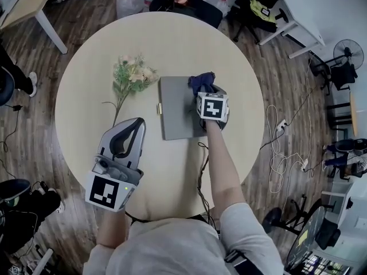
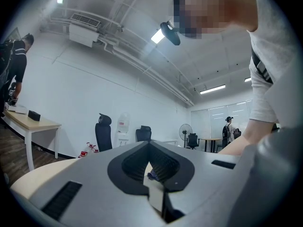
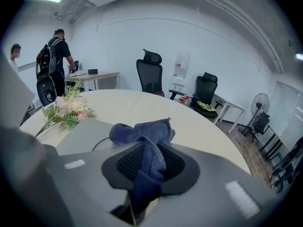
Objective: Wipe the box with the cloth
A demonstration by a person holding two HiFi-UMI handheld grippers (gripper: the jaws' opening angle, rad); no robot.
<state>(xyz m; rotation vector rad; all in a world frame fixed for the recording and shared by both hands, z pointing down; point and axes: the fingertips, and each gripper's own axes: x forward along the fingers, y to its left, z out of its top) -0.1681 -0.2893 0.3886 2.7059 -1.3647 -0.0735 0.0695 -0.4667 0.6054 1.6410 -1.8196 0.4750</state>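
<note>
A flat grey box [image 1: 175, 110] with a small gold latch on its left side lies in the middle of the round table [image 1: 92, 73]. My right gripper [image 1: 205, 91] is over the box's far right corner, shut on a dark blue cloth [image 1: 200, 82]. In the right gripper view the cloth [image 3: 142, 134] is bunched between the jaws and spills over the box [image 3: 85, 136]. My left gripper [image 1: 138, 123] sits left of the box near the table's front, apart from it. Its jaws are shut with nothing held, seen up close in the left gripper view [image 2: 149, 146].
A sprig of pale artificial flowers [image 1: 132, 74] lies left of the box, close to its far left corner; the same flowers [image 3: 68, 109] show in the right gripper view. A thin cable [image 1: 202, 164] runs over the table's front edge. Office chairs and desks stand around the table.
</note>
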